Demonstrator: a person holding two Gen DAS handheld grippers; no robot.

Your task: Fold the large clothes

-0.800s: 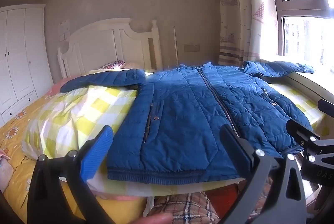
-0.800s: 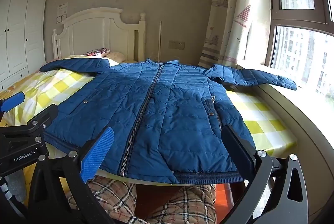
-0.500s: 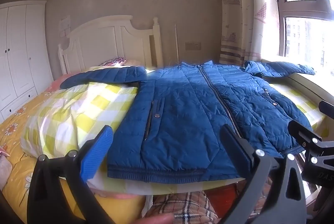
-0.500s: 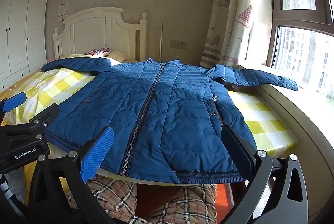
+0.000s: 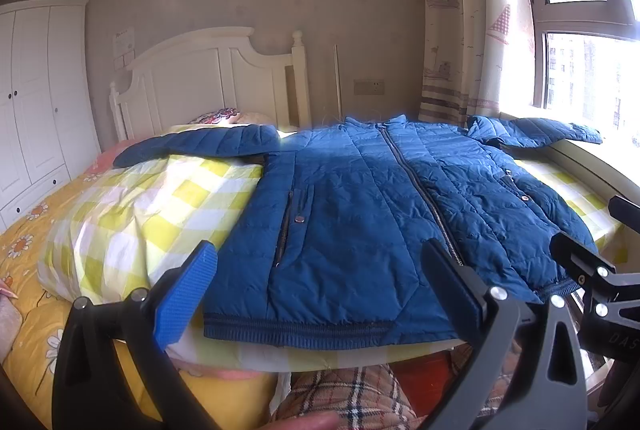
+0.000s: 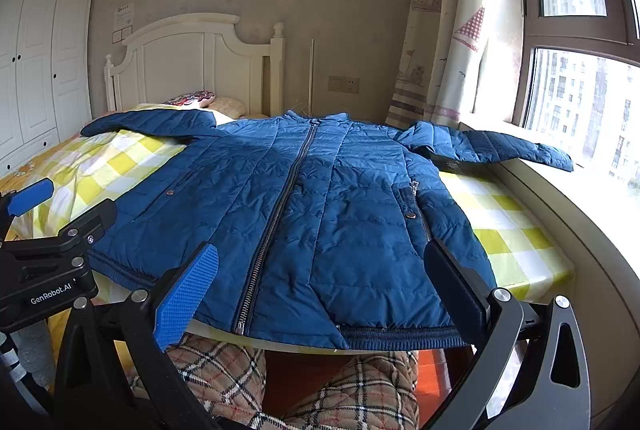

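Jacket (image 5: 360,222) unmoved, flat as before

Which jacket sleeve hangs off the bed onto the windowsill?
The window-side sleeve: its cuff lies on the windowsill. The other sleeve rests fully on the yellow checked quilt, toward the wardrobe.

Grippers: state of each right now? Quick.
Left gripper: open, holding nothing, hovering short of the blue jacket hem.
Right gripper: open, holding nothing, also short of the hem.
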